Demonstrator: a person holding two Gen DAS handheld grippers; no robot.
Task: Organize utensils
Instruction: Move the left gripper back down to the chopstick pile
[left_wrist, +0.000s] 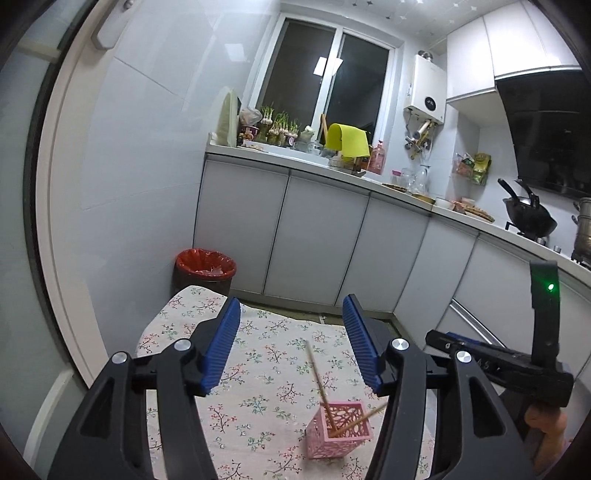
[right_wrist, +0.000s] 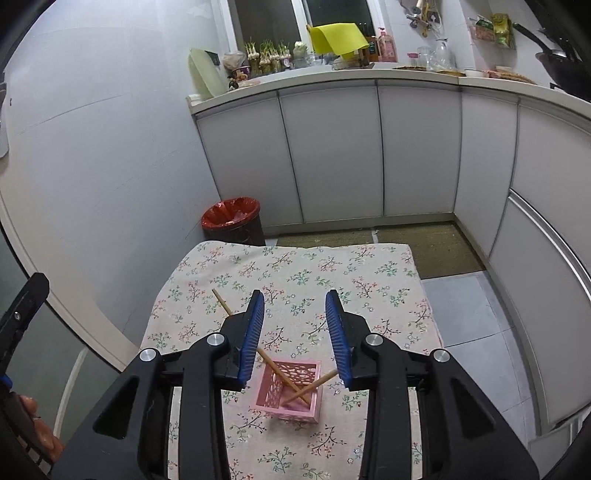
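Chopsticks both parked in pink holder, drop-off looks done.
Left gripper and right gripper hang open, empty; next probably means backing off the bench.

My pink openwork holder stands upright on the floral tablecloth, square, with lacy cut-out walls and an open top. Two wooden chopsticks sit in it, crossing inside. The longer-looking one leans up and away to the left; the other tilts low to the right, its tip just past the rim.
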